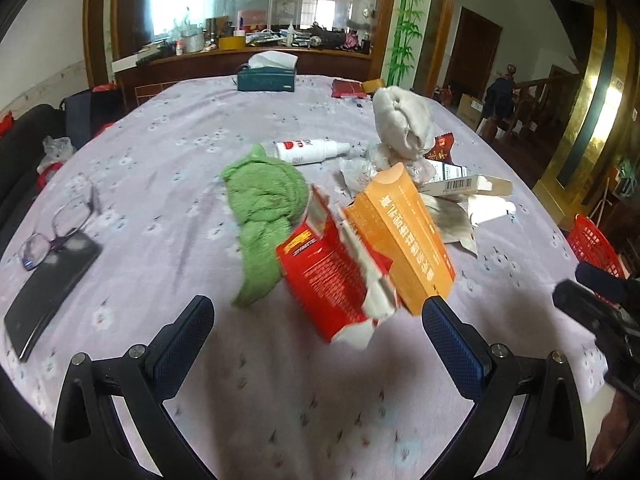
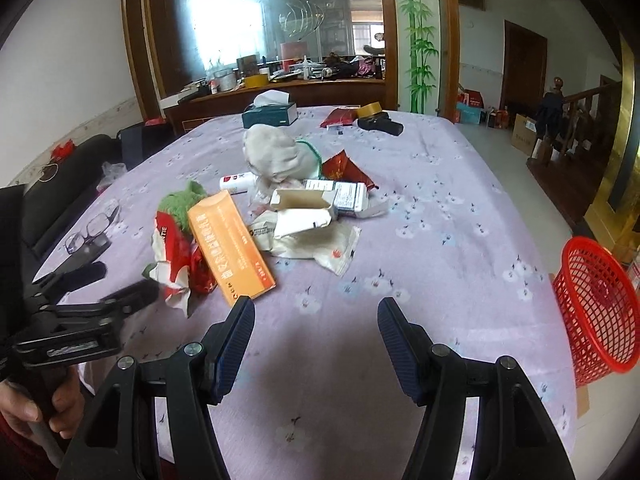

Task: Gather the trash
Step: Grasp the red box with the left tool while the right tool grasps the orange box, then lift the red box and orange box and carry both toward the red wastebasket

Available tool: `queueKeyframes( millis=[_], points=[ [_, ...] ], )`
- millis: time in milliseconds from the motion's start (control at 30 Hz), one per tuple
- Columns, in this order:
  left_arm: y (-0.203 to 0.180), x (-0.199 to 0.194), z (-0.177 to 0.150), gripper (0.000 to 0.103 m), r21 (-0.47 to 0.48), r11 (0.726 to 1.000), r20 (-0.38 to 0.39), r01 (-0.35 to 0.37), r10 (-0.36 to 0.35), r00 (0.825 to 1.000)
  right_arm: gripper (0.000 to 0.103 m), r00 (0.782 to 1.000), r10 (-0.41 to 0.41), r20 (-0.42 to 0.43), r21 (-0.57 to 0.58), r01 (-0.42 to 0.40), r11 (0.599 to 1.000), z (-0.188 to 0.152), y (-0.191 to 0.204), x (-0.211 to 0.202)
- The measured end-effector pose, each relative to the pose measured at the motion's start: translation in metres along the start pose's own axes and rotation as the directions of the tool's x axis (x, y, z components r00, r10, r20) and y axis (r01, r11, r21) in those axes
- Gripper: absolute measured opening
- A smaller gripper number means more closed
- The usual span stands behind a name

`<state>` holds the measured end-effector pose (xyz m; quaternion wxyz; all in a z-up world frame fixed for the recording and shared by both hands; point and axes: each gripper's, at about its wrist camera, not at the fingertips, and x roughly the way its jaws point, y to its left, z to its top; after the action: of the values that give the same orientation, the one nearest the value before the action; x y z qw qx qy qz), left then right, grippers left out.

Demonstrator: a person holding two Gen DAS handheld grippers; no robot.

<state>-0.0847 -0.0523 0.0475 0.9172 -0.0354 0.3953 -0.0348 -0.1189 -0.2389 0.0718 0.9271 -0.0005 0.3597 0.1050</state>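
Note:
A pile of trash lies mid-table: a torn red carton (image 1: 332,276) (image 2: 176,252), an orange box (image 1: 404,236) (image 2: 232,244), white boxes (image 1: 460,184) (image 2: 308,210), crumpled wrappers (image 2: 320,246) and a red packet (image 2: 344,172). My left gripper (image 1: 318,334) is open just short of the red carton and orange box; it also shows in the right wrist view (image 2: 120,292). My right gripper (image 2: 316,330) is open and empty above bare cloth, right of the orange box. A red mesh basket (image 2: 596,304) (image 1: 596,252) stands past the table's right edge.
A green towel (image 1: 264,208), a grey cloth bundle (image 1: 404,120), a white spray bottle (image 1: 308,150), glasses (image 1: 60,224) and a black phone (image 1: 48,292) lie on the lilac tablecloth (image 2: 440,240). A tissue box (image 1: 266,76) and tape roll (image 2: 370,109) sit at the far end.

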Motion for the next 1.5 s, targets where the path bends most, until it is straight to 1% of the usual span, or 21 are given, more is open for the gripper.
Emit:
queueKeyframes(
  millis=[33,100,167,200,300,367,433,500,667,833,1000,1033,1067,1200,1233,1267,1300,1400,1433,1467,1500],
  points=[
    [-0.002,0.003,0.002,0.101,0.001,1.0,-0.001,-0.008,0.008,1.0,0.068,1.0,0.001,-0.003,-0.001,-0.001,1.0,0.0,0.0,0.001],
    [-0.004,0.007,0.005,0.088,0.009,1.0,0.0,-0.007,0.007,1.0,0.068,1.0,0.003,-0.013,-0.002,-0.003,1.0,0.0,0.0,0.003],
    [-0.004,0.012,0.006,0.067,0.01,1.0,-0.01,0.001,-0.001,1.0,0.068,1.0,0.009,-0.018,-0.005,-0.01,1.0,0.002,0.0,0.005],
    [-0.003,0.014,0.007,0.063,0.009,1.0,-0.019,0.017,-0.017,1.0,0.068,1.0,0.015,-0.021,-0.009,-0.015,1.0,0.003,0.001,0.006],
    [0.002,0.012,0.008,0.043,0.005,0.997,-0.023,0.079,-0.079,0.997,0.068,0.999,0.039,-0.028,-0.024,-0.04,0.999,0.007,0.004,0.01],
    [0.003,0.007,0.007,0.019,0.017,0.992,-0.019,0.125,-0.124,0.992,0.068,0.996,0.073,-0.043,-0.047,-0.075,0.996,0.01,0.009,0.015],
    [0.008,0.002,0.006,0.013,0.013,0.985,-0.015,0.169,-0.169,0.985,0.068,0.992,0.11,-0.058,-0.07,-0.114,0.991,0.013,0.017,0.02],
    [0.012,-0.001,0.005,0.012,0.013,0.984,-0.013,0.178,-0.178,0.984,0.068,0.987,0.147,-0.071,-0.102,-0.154,0.983,0.017,0.026,0.028],
    [0.018,-0.016,0.003,0.009,0.018,0.977,0.013,0.212,-0.212,0.977,0.068,0.977,0.17,-0.125,-0.165,-0.189,0.968,0.024,0.045,0.056],
    [0.017,-0.026,0.005,0.008,0.052,0.979,0.037,0.197,-0.199,0.979,0.068,0.967,0.186,-0.176,-0.209,-0.221,0.953,0.028,0.061,0.083],
    [0.017,-0.018,0.003,0.008,0.063,0.983,0.016,0.171,-0.172,0.985,0.068,0.972,0.138,-0.192,-0.244,-0.184,0.952,0.029,0.071,0.103],
    [0.018,-0.016,0.003,0.008,0.063,0.984,0.009,0.165,-0.166,0.986,0.066,0.973,0.129,-0.192,-0.25,-0.176,0.952,0.029,0.072,0.104],
    [0.018,-0.013,0.002,0.008,0.06,0.986,0.005,0.157,-0.157,0.988,0.056,0.976,0.127,-0.179,-0.254,-0.171,0.952,0.028,0.072,0.102],
    [0.019,-0.005,0.0,0.012,0.066,0.99,0.001,0.124,-0.124,0.992,0.052,0.972,0.153,-0.177,-0.227,-0.192,0.955,0.026,0.07,0.096],
    [0.019,-0.002,0.0,0.016,0.065,0.991,0.002,0.118,-0.119,0.993,0.042,0.973,0.161,-0.168,-0.229,-0.197,0.953,0.026,0.07,0.093],
    [0.019,0.001,0.0,0.018,0.066,0.992,0.001,0.108,-0.109,0.994,0.024,0.969,0.174,-0.173,-0.222,-0.21,0.952,0.026,0.07,0.089],
    [0.019,0.004,0.0,0.018,0.067,0.993,-0.003,0.101,-0.101,0.995,0.019,0.968,0.18,-0.177,-0.204,-0.215,0.955,0.027,0.068,0.086],
    [0.019,0.011,-0.001,0.018,0.058,0.994,-0.02,0.097,-0.096,0.995,0.017,0.962,0.183,-0.201,-0.175,-0.219,0.96,0.025,0.064,0.083],
    [0.02,0.012,-0.001,0.02,0.055,0.994,-0.022,0.093,-0.092,0.996,0.017,0.959,0.195,-0.203,-0.152,-0.228,0.962,0.025,0.061,0.083],
    [0.019,0.013,-0.002,0.027,0.057,0.994,-0.023,0.088,-0.087,0.996,0.019,0.958,0.202,-0.203,-0.138,-0.232,0.963,0.026,0.058,0.083],
    [0.019,0.013,-0.002,0.029,0.061,0.995,-0.02,0.083,-0.082,0.996,0.027,0.957,0.201,-0.208,-0.137,-0.232,0.963,0.026,0.057,0.084]
  ],
)
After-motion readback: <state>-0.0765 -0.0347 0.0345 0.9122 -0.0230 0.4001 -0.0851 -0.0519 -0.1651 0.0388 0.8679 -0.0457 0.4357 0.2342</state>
